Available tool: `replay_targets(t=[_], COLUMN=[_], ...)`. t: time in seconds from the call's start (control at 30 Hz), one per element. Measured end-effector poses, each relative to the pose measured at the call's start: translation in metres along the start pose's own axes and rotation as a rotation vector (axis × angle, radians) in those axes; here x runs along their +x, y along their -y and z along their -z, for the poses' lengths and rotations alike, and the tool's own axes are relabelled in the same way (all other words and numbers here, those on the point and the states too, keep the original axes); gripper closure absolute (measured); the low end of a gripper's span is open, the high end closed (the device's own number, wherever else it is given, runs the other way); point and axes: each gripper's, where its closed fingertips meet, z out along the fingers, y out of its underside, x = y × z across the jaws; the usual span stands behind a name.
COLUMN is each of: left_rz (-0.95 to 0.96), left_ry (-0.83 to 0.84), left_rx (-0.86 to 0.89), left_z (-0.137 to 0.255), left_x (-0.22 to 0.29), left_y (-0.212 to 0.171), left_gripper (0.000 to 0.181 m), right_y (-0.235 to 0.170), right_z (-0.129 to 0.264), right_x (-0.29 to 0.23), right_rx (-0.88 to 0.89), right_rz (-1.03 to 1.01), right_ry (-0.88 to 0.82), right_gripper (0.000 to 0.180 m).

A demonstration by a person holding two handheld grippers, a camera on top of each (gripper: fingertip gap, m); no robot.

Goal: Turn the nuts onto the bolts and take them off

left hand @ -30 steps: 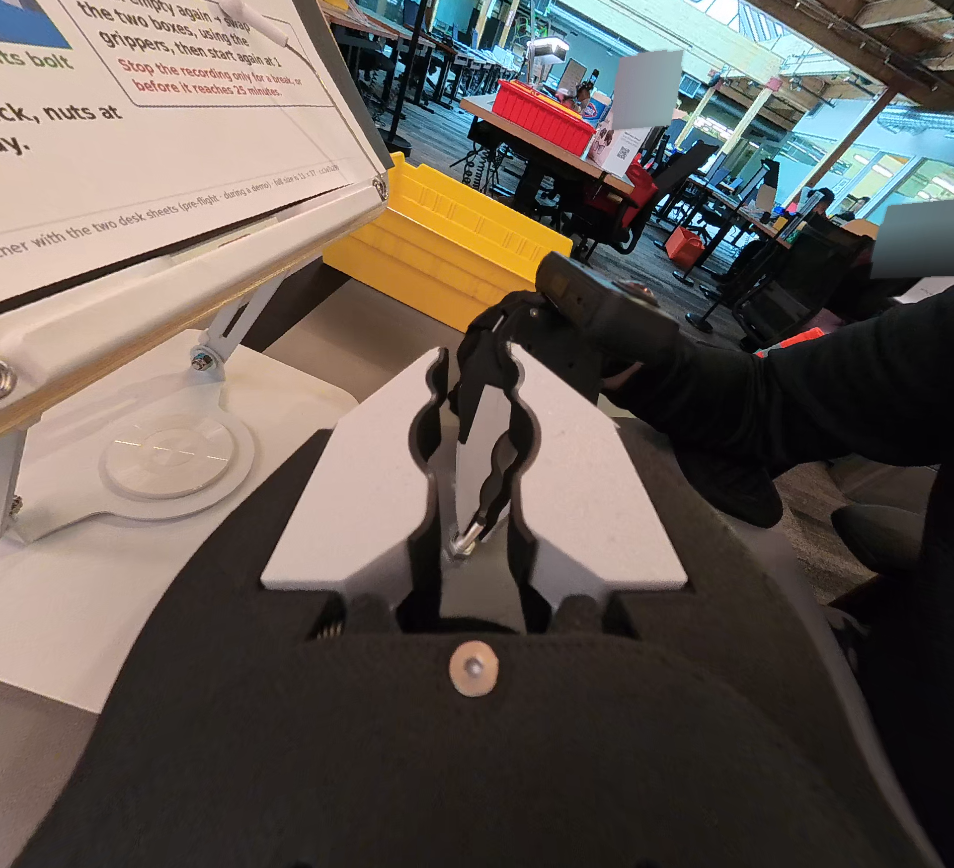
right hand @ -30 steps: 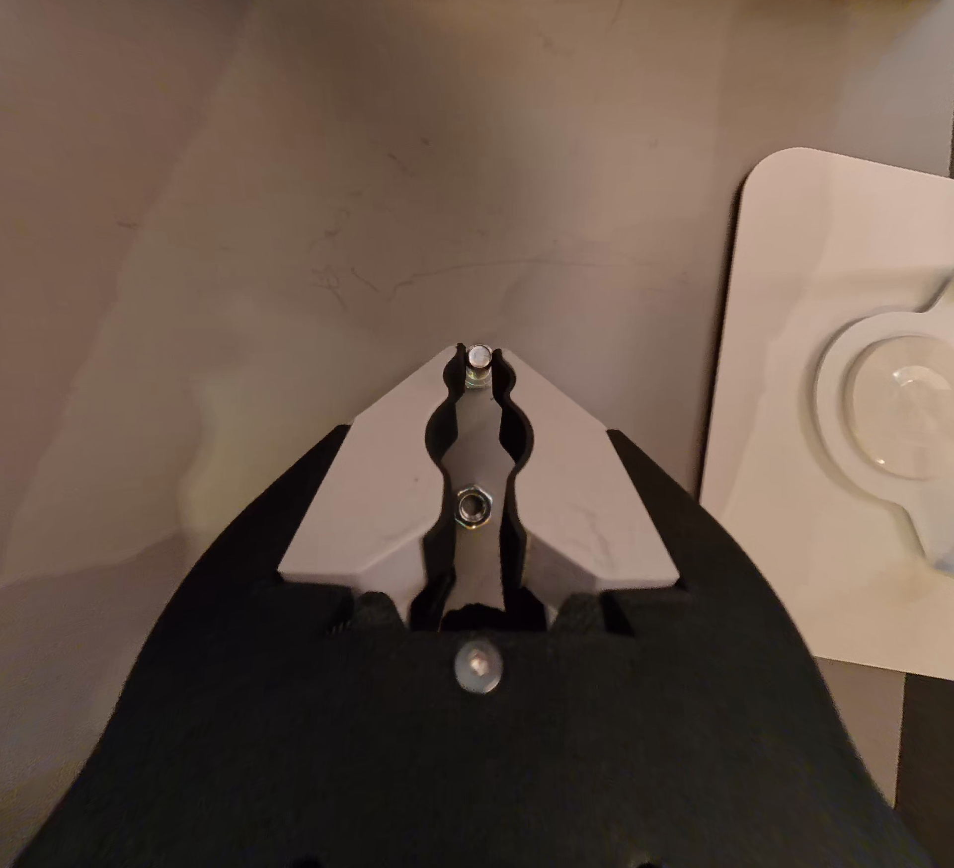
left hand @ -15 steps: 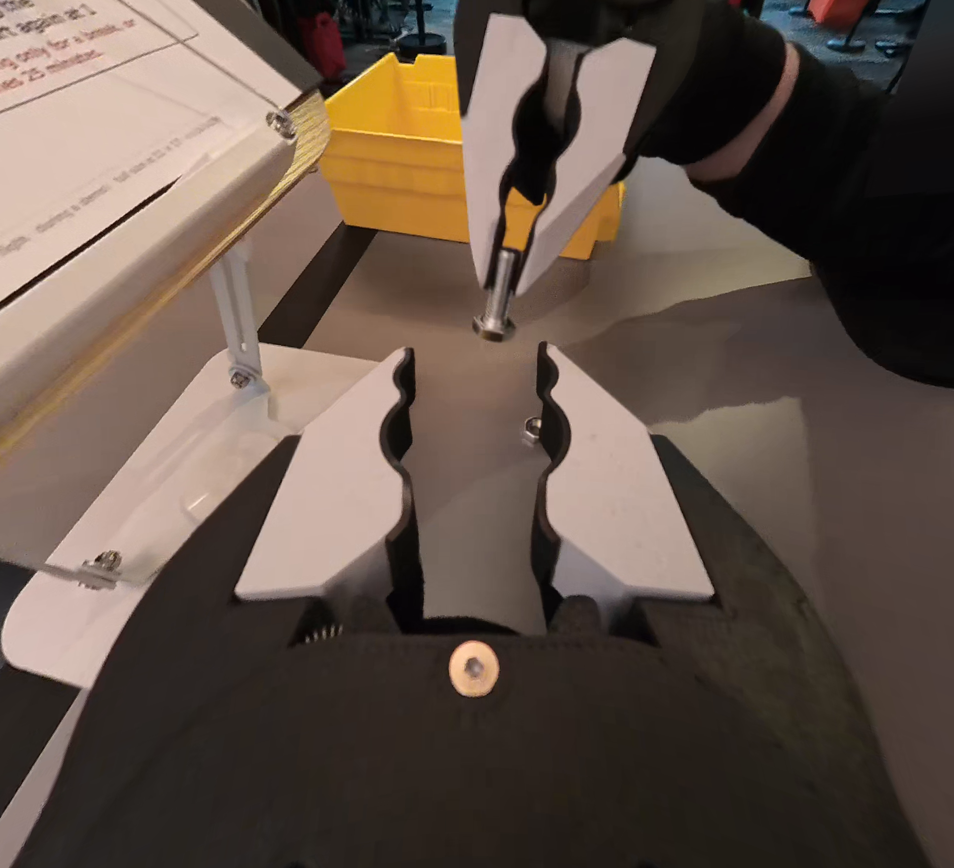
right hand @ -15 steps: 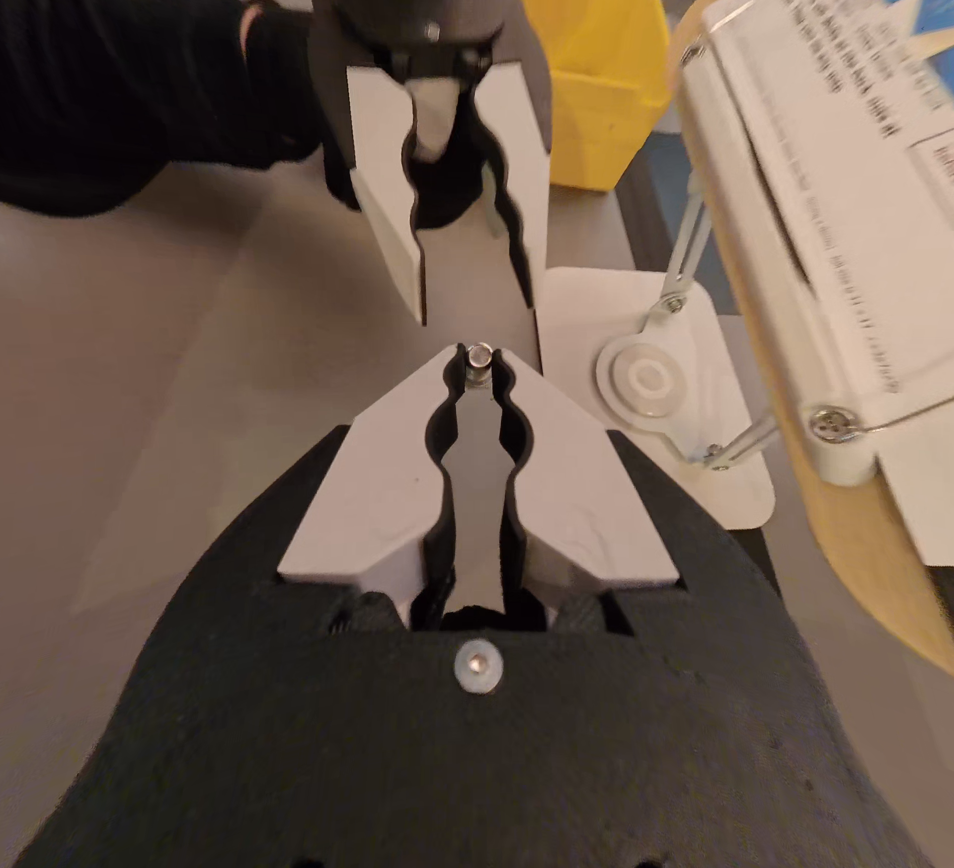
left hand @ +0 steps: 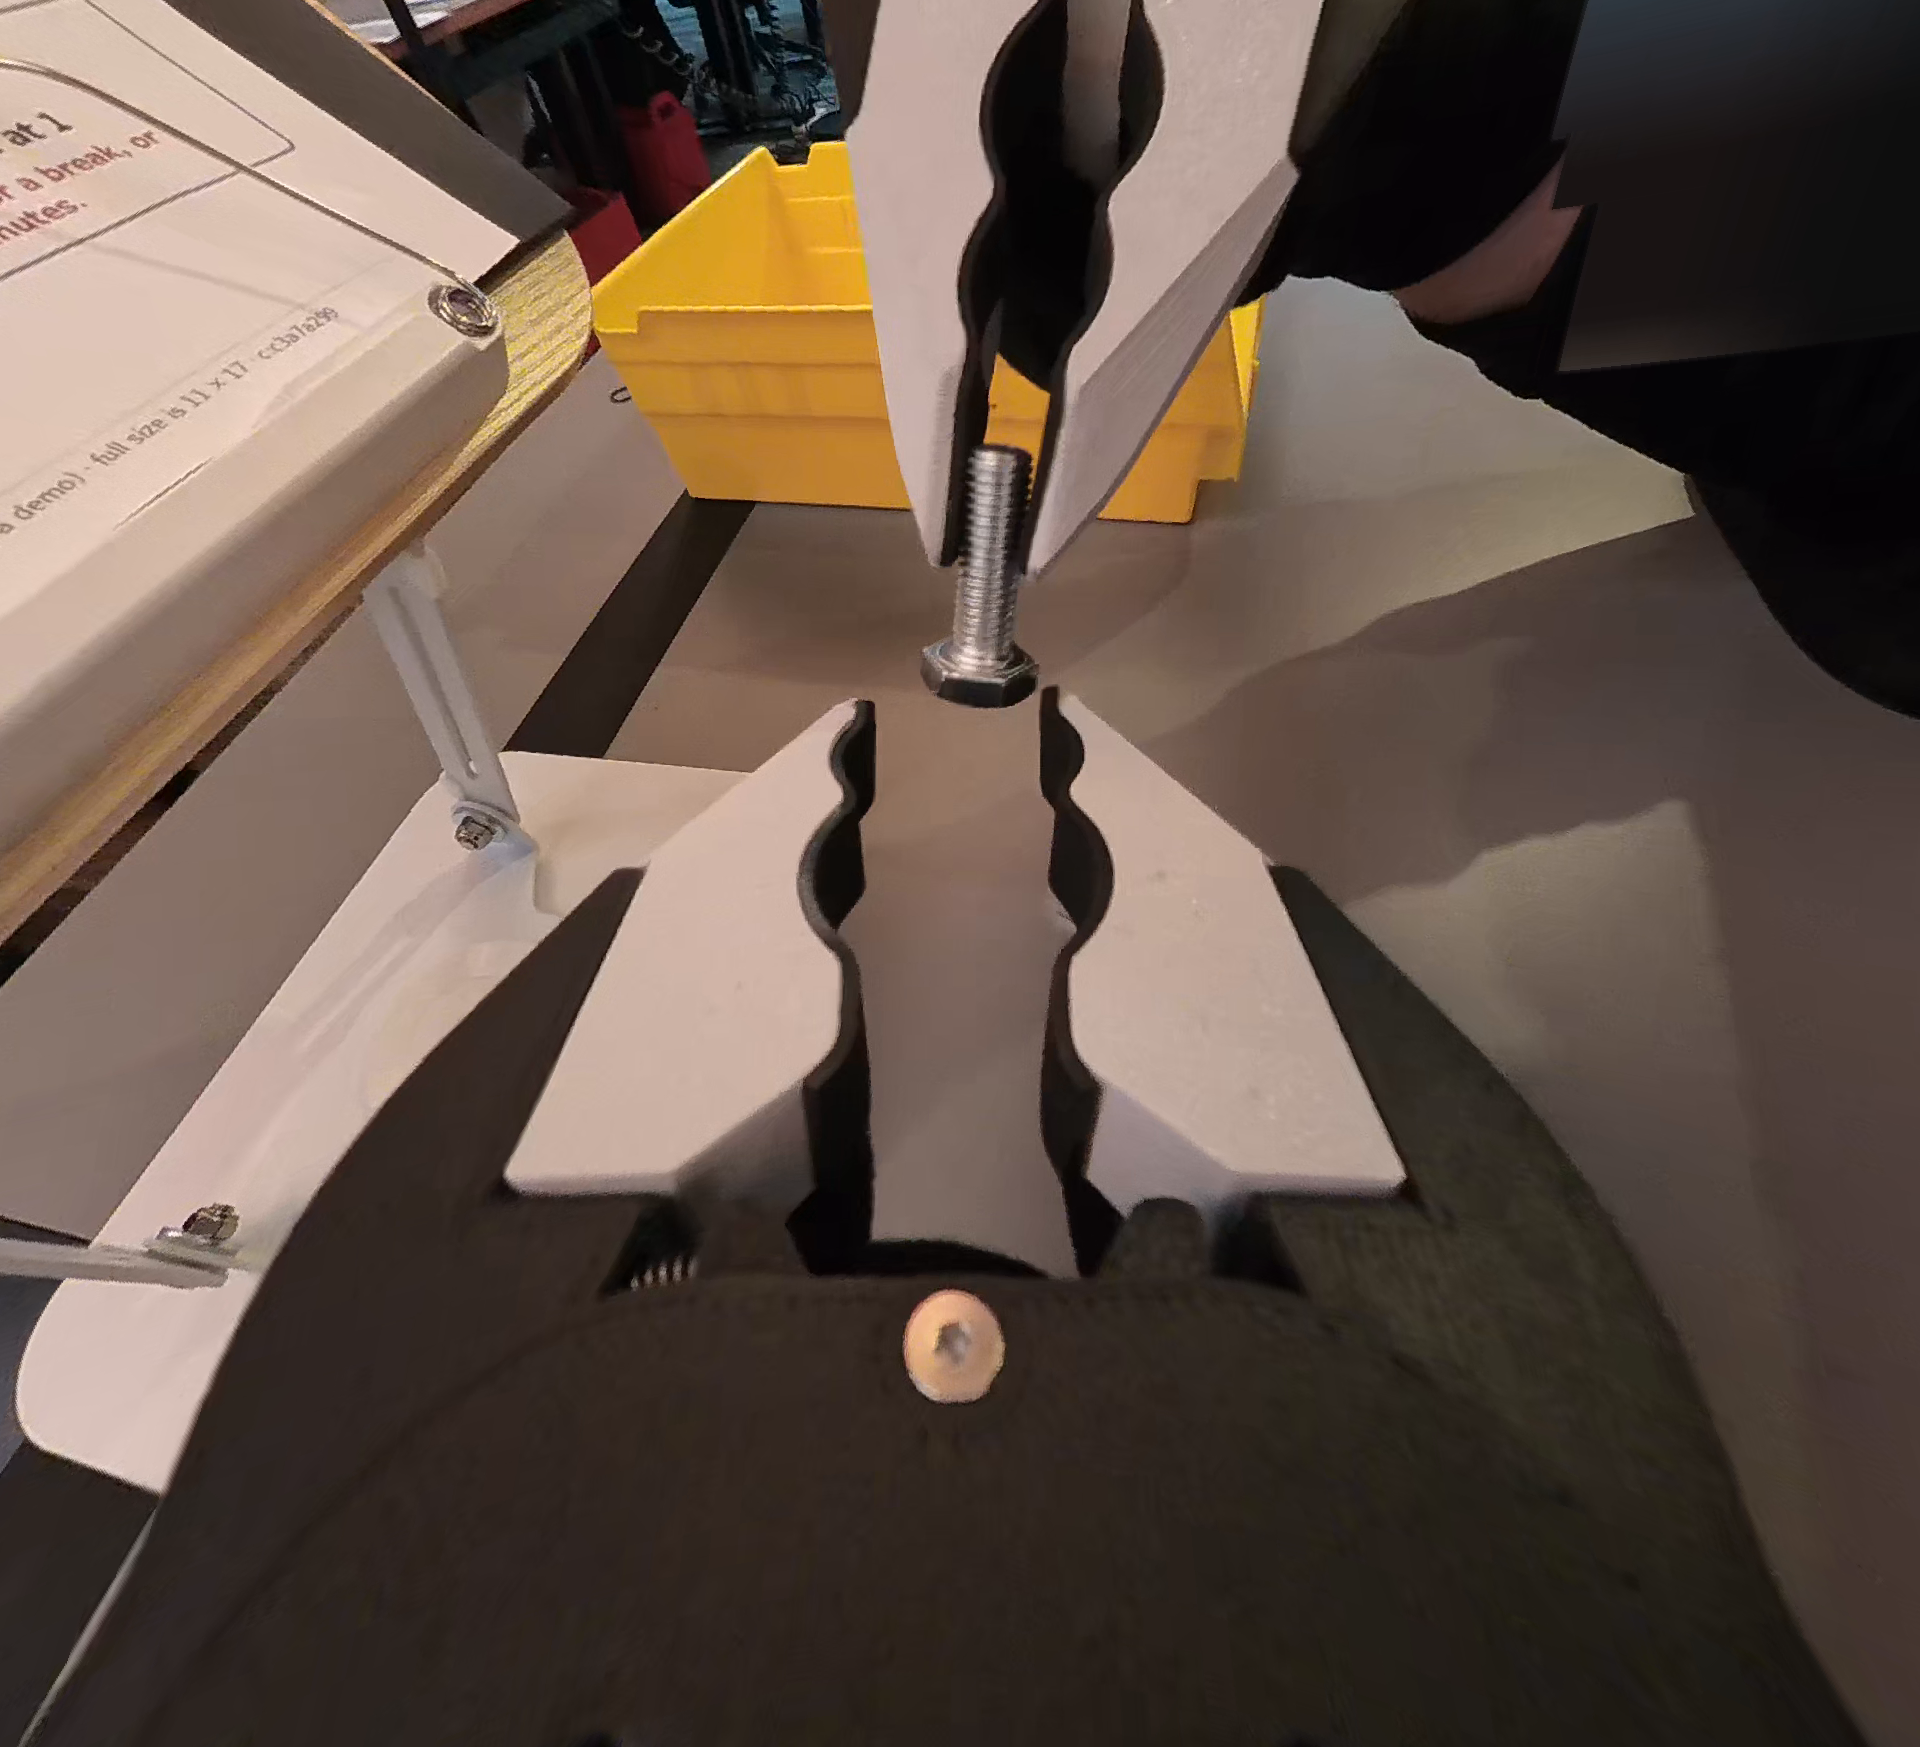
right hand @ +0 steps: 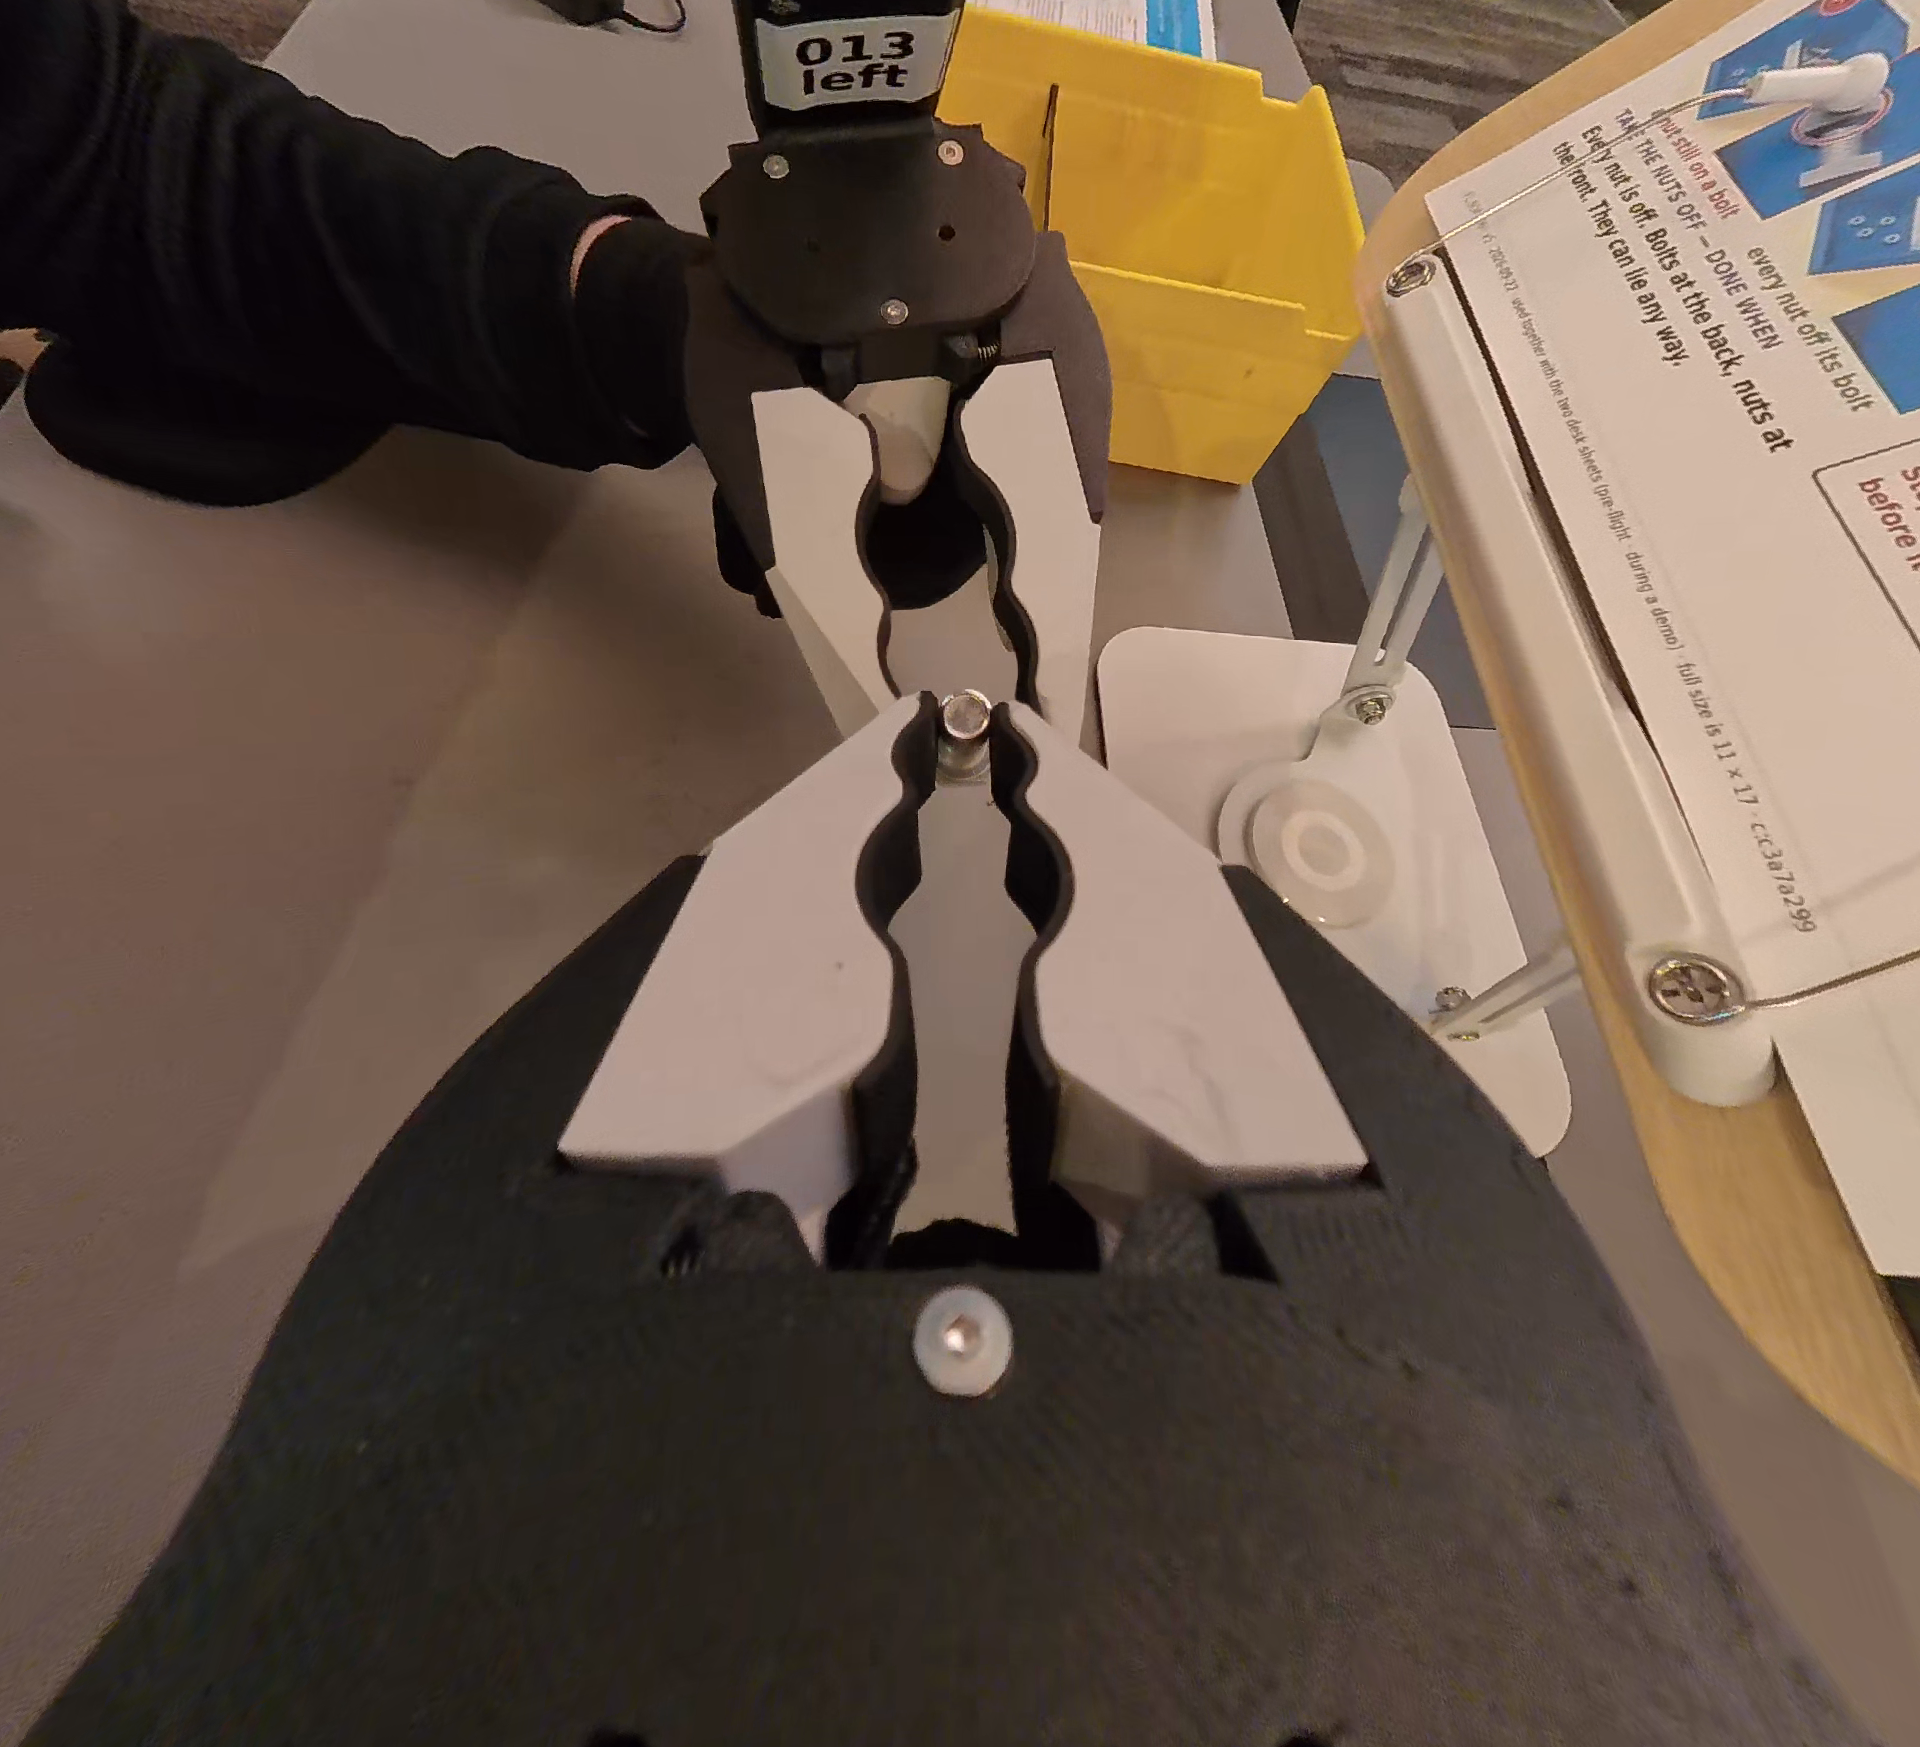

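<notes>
A silver bolt [left hand: 990, 554] is pinched by its threaded end in my right gripper [left hand: 992, 554], which comes down from above. The bolt's hex head hangs downward, just above the grey table [left hand: 1403, 762]. My left gripper [left hand: 956, 710] is open and empty, its tips right below and either side of the bolt head. In the right wrist view my right gripper [right hand: 964, 723] is shut on the bolt [right hand: 964, 718], seen end on. My left gripper [right hand: 961, 648] faces it there with its jaws apart. No nut shows in either view.
A yellow bin [left hand: 810, 367] stands behind the grippers and also shows in the right wrist view [right hand: 1174, 170]. A tilted instruction board [left hand: 208, 367] on a white stand base [left hand: 364, 1022] fills the left. A gloved hand [right hand: 312, 295] holds the left gripper.
My left gripper has opened and tipped down toward the table. My right gripper has swung up to face it and brought the bolt close to its tips. The nut seen on the table has gone from view.
</notes>
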Motion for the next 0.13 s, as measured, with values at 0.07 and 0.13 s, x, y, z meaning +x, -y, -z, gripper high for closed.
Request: replay_targets(t=[0.07, 0.13], left_rz=[0.008, 0.007], left_ry=[-0.001, -0.003], left_rx=[0.01, 0.012], left_z=[0.0005, 0.0005], left_x=[-0.0004, 0.0001], left_y=[0.0012, 0.0014], left_gripper=[0.152, 0.155], right_y=[0.0002, 0.0001], right_z=[0.0005, 0.0007], right_x=[0.0001, 0.0002], right_rx=[0.002, 0.001], right_rz=[0.001, 0.002], right_ry=[0.0, -0.002], right_gripper=[0.172, 0.172])
